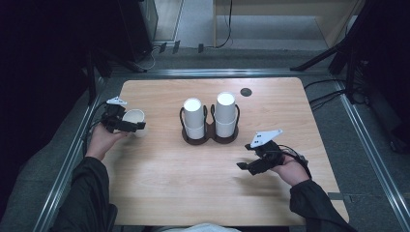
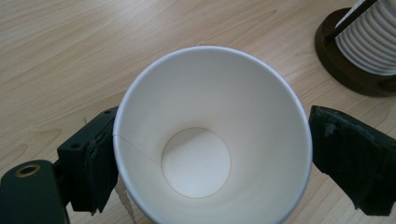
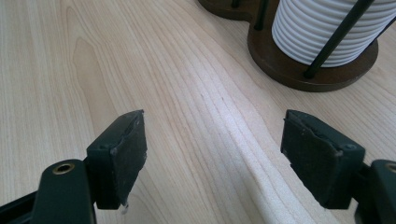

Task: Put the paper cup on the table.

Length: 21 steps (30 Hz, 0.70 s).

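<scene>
High view: left claw [image 1: 126, 124] at nine o'clock on the worktop [image 1: 159, 193], paper cup [image 1: 133, 116] between its jaws; right claw [image 1: 252, 166] at four o'clock.

Left gripper view: pads flank the cup (grip uncertain).

Right gripper view: jaws wide apart, empty; cup holder [image 3: 280, 65] at one o'clock.

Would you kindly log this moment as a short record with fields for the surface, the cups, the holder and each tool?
surface: wooden table
loose cup: white paper cup, upright, mouth up, empty
left tool: jaws on either side of the loose cup, near the table's left edge
right tool: open, empty, above bare wood
holder: dark double-ring cup holder mid-table
stacks: two stacks of upside-down white cups in the holder
</scene>
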Available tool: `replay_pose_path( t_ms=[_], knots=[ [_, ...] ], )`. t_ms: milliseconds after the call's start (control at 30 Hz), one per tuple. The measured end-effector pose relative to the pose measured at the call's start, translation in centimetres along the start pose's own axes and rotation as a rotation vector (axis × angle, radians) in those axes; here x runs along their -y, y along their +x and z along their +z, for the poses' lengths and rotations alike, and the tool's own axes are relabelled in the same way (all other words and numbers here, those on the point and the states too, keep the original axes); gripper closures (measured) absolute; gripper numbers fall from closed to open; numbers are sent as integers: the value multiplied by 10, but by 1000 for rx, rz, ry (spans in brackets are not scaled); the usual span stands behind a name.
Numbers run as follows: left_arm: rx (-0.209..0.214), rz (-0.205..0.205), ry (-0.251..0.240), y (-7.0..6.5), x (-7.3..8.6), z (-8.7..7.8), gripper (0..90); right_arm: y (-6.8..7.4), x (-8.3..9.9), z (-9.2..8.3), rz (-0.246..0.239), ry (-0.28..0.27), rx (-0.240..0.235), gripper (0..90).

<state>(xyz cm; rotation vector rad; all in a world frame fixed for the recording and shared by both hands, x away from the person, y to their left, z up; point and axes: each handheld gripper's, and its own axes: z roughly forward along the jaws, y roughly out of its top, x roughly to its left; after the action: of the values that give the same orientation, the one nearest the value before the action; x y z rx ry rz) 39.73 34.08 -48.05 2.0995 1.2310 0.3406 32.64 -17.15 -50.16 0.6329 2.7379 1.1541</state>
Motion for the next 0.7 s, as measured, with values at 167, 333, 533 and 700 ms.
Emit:
replay_pose_path(
  t_ms=[167,333,533,700],
  knots=[
    [3,-11,6,0,-2,-4,85,1,-1,0,-2,4,-5,229],
    [17,-25,-11,0,-4,-11,85,2,-1,0,-5,1,-9,229],
    [23,-34,-19,-1,-6,-20,85,2,-1,0,-9,3,-9,229],
    [36,-52,-37,-1,-9,-28,85,2,-1,1,-12,5,-8,228]
  ],
)
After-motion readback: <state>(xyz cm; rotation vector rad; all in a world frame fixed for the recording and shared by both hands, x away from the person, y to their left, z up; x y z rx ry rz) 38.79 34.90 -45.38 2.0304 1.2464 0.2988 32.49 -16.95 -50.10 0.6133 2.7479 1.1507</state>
